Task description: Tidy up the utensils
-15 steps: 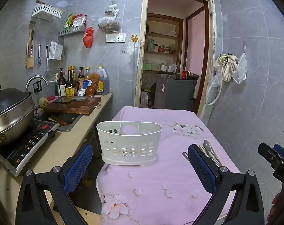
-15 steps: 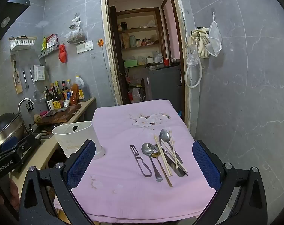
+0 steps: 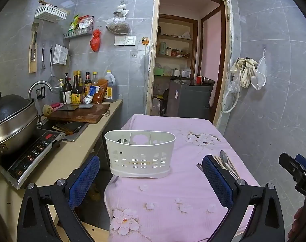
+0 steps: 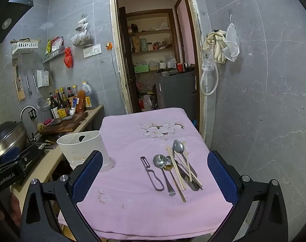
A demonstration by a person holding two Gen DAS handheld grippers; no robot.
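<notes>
Where fingers (image 4: pixel 221 177) gape: utensils (image 4: pixel 173 171) between.

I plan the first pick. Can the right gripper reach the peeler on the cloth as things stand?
Probably yes. The right gripper is open and empty, and the peeler lies apart from the spoons, with only bare pink cloth before it.

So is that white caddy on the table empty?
Seemingly empty: the white caddy stands upright, its compartments show nothing, and the utensils lie on the cloth.
</notes>
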